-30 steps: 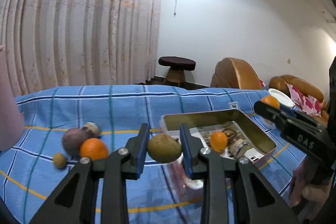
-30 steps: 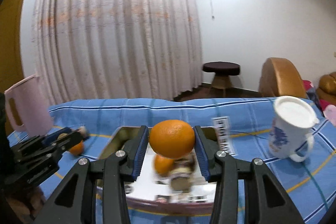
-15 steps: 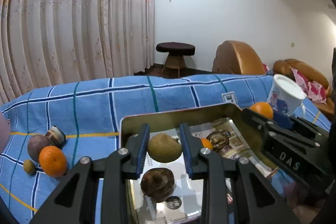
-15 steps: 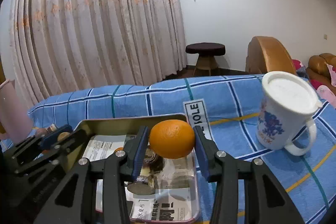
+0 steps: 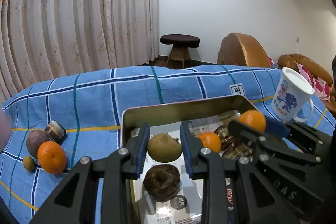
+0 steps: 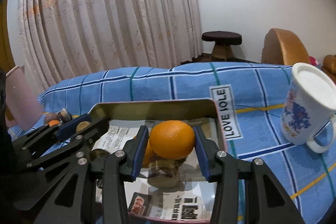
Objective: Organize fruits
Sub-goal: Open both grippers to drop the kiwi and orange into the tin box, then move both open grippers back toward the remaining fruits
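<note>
Over blue checked bedspread: hovering above gold metal tin, left gripper clamping brownish-green fruit, right gripper clamping round orange; next, probably lowering and releasing.

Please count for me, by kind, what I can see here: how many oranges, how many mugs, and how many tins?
Oranges: 3
Mugs: 2
Tin: 1
Total: 6
</note>
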`<action>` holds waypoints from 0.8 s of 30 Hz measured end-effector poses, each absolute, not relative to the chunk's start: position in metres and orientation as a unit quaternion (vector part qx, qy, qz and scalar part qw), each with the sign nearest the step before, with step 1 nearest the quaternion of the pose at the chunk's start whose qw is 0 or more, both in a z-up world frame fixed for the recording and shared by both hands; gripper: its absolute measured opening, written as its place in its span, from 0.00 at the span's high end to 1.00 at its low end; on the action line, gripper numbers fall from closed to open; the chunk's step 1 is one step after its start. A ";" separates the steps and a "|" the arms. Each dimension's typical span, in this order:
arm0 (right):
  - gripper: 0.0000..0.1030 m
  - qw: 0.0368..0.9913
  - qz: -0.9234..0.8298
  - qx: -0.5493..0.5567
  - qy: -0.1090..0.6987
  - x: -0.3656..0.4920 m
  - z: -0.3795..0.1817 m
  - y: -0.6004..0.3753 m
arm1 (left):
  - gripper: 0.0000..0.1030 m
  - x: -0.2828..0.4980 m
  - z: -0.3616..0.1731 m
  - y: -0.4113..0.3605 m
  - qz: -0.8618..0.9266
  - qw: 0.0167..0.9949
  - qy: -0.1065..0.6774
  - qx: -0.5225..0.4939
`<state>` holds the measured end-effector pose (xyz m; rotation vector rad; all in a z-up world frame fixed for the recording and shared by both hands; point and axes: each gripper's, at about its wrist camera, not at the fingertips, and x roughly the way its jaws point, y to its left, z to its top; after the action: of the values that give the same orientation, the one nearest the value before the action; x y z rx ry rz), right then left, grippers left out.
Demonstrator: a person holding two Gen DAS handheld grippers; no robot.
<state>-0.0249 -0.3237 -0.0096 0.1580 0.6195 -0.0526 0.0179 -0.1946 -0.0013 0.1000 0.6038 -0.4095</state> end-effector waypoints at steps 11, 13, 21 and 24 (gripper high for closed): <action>0.36 0.954 -0.009 0.154 0.258 -0.040 -0.002 -0.343 | 0.09 0.010 0.003 -0.191 -0.181 0.943 0.277 0.044; 0.29 0.960 -0.016 0.159 0.229 -0.049 0.004 -0.345 | 0.00 0.002 0.008 -0.187 -0.182 0.950 0.252 0.037; 0.28 0.968 -0.079 0.139 0.193 -0.060 0.013 -0.346 | 0.00 -0.006 0.017 -0.175 -0.174 0.956 0.235 0.018; 0.28 0.970 -0.091 0.135 0.179 -0.065 0.015 -0.346 | 0.00 -0.003 0.016 -0.164 -0.156 0.956 0.247 0.018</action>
<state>-0.0653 -0.3464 0.0151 0.2731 0.3614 -0.1841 -0.0027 -0.1643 0.0155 0.0359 0.5022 -0.3161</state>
